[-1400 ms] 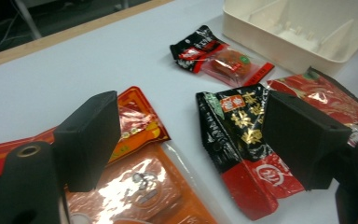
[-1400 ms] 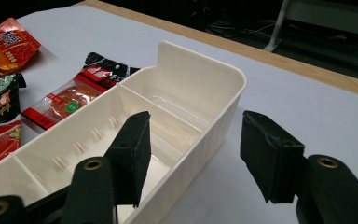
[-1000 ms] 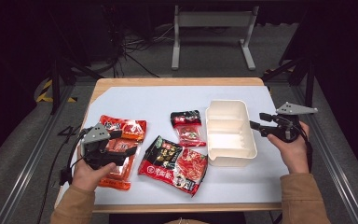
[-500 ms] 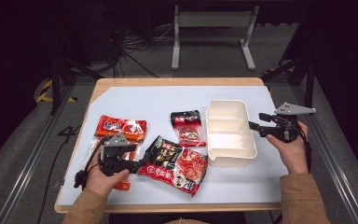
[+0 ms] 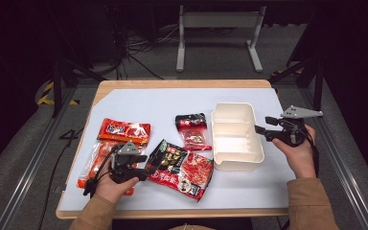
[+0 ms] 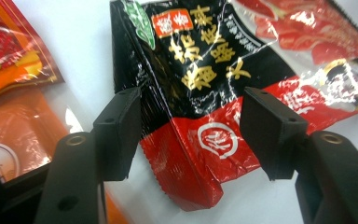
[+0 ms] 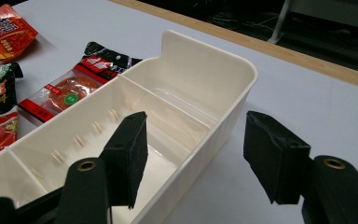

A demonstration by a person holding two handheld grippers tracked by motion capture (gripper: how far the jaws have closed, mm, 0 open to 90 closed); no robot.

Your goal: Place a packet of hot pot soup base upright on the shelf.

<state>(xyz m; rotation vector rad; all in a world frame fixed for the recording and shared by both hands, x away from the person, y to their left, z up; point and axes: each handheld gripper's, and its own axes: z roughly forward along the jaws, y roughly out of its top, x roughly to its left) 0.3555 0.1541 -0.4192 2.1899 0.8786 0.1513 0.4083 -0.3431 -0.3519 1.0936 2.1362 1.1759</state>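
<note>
Packet (image 6: 200,93): glossy black-and-red sachet, crinkled, serrated edge
Pose: lying flat, one corner lifted
Place: worktop's (image 5: 148,103) near edge, left of the white tray (image 5: 235,163)

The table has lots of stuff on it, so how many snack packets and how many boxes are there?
Packets: 4, orange packet, red packet, big black-and-red packet, small black-and-red packet
White divided boxes: 1
Total: 5

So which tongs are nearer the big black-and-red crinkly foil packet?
Left. The left tongs straddle the big black-and-red crinkly foil packet's corner, jaws just closing in; the right tongs wait beyond the white plastic bin.
</note>
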